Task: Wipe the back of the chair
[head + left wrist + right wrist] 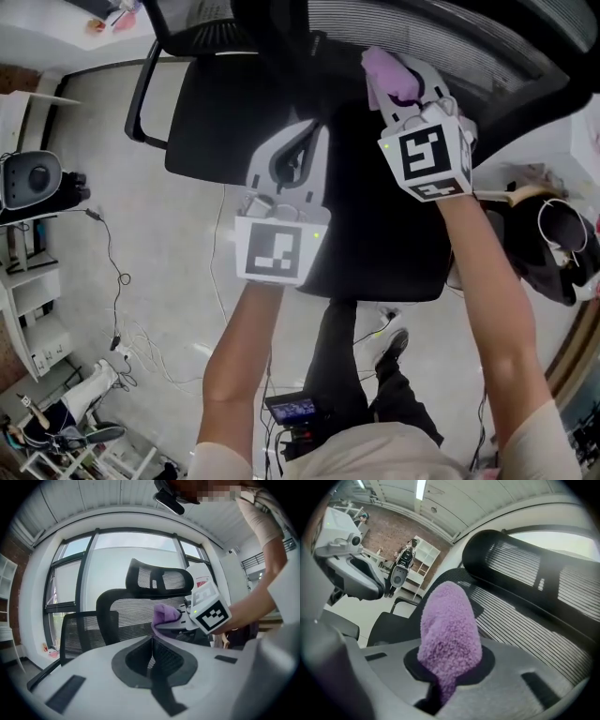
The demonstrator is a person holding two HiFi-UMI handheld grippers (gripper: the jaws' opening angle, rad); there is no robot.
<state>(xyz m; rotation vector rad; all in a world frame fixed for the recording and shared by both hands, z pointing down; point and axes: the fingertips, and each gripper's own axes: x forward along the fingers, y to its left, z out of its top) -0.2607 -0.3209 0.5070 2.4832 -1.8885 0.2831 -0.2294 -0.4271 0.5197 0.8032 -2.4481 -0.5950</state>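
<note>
Clamping a purple cloth (450,630) that bulges past its tips, the right hand-held gripper (401,94) points at the mesh chair back (525,620) and is near it, though I cannot confirm contact. The left hand-held gripper (152,641) hangs just beside it, jaws together on nothing, above the seat (234,112). A good wipe likely needs the fluffy end pressed flat on the mesh and drawn along the slats in overlapping passes, with a firm grip.

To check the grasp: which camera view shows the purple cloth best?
The right gripper view: the purple cloth fills its middle, clamped in the right gripper. The head view shows only its tip; the left gripper view shows it small, from the side.
</note>
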